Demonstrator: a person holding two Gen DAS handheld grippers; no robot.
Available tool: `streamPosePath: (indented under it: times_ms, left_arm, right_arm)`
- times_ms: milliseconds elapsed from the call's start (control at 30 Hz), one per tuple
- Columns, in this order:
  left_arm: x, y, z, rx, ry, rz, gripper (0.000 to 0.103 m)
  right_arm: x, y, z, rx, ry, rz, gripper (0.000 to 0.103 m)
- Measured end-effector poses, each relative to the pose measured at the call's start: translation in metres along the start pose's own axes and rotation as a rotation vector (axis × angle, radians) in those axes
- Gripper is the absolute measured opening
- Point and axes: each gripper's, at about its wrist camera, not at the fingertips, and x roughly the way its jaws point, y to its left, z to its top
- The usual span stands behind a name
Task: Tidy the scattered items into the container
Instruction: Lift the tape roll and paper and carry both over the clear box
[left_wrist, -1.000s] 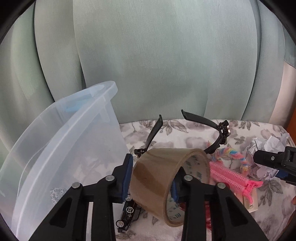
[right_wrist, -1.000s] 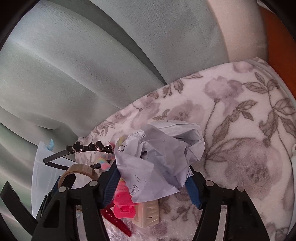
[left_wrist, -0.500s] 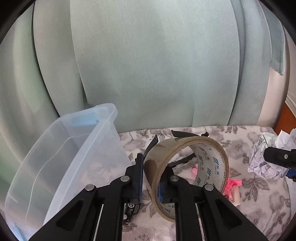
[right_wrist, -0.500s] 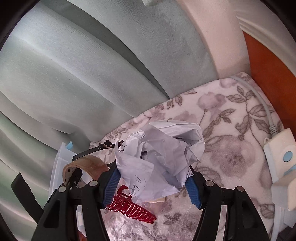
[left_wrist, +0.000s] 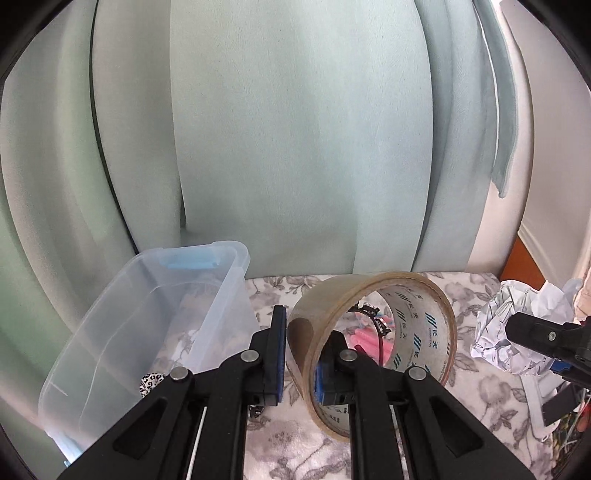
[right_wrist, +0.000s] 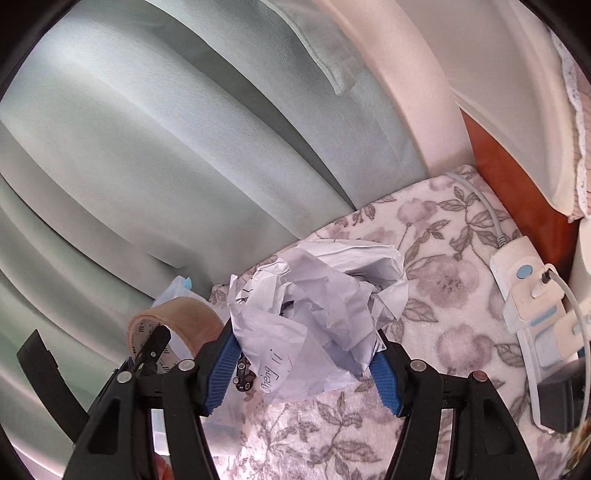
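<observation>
Plainly both loads hang lifted for the clear plastic bin (left_wrist: 140, 317) at the floral blanket's (left_wrist: 480, 398) left edge: left gripper (left_wrist: 299, 354) pinches the tape roll's (left_wrist: 373, 332) wall (pad inside), right gripper (right_wrist: 301, 363) clasps crumpled paper (right_wrist: 314, 317).

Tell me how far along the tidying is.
Partly done: the clear bin already holds a few small items. In hand: left hand-held gripper pinches the tape roll; right hand-held gripper grips the crumpled paper. Left: pink clips behind the roll.
</observation>
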Motion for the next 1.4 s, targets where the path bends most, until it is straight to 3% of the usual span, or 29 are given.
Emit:
streamPosePath:
  times_ms: [400, 633, 1000, 1400]
  left_arm:
    - [-0.086, 0.017, 0.007, -0.038, -0.063, -0.062, 0.012]
    - [-0.111, 0.042, 0.012, -0.069, -0.104, -0.073, 0.012]
    - [-0.119, 0.095, 0.012, -0.154, -0.126, -0.065, 0.012]
    - [-0.099, 0.174, 0.003, -0.294, -0.112, -0.007, 0.012]
  right_arm:
    - [-0.061, 0.055, -0.028, -0.067, -0.076, 0.036, 0.068]
    - [-0.081, 0.089, -0.041, -0.115, -0.103, 0.060, 0.068]
    - [-0.086, 0.145, -0.060, -0.213, -0.109, 0.081, 0.068]
    - [-0.049, 0.206, -0.081, -0.323, -0.043, 0.100, 0.068]
